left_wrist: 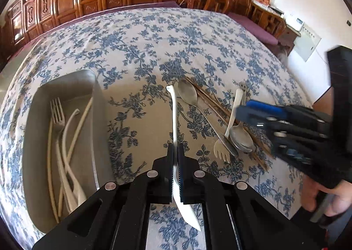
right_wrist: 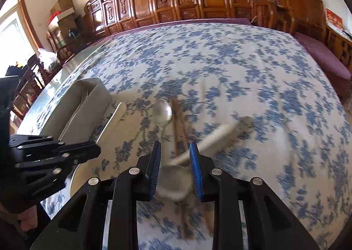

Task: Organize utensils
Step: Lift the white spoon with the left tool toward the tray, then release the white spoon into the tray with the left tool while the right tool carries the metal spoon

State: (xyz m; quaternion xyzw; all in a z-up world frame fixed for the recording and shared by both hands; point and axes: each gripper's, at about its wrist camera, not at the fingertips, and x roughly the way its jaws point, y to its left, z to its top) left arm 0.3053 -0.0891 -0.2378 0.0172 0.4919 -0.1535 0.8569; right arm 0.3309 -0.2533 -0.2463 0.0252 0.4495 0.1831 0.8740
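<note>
Left hand-held gripper (left_wrist: 175, 162) clamped on a white plastic knife (left_wrist: 175, 122); right hand-held gripper (right_wrist: 176, 166) spread wide over loose cutlery.

No writing is legible. On the blue-floral clothed counter (left_wrist: 140, 38), the grey rectangular tray (left_wrist: 66, 87) holds a metal fork (left_wrist: 57, 115) and cream utensils. Motion blur obscures the steel spoon (right_wrist: 173, 184), cream fork (right_wrist: 211, 140) and brown wooden chopsticks (right_wrist: 179, 126) between the right jaws.
</note>
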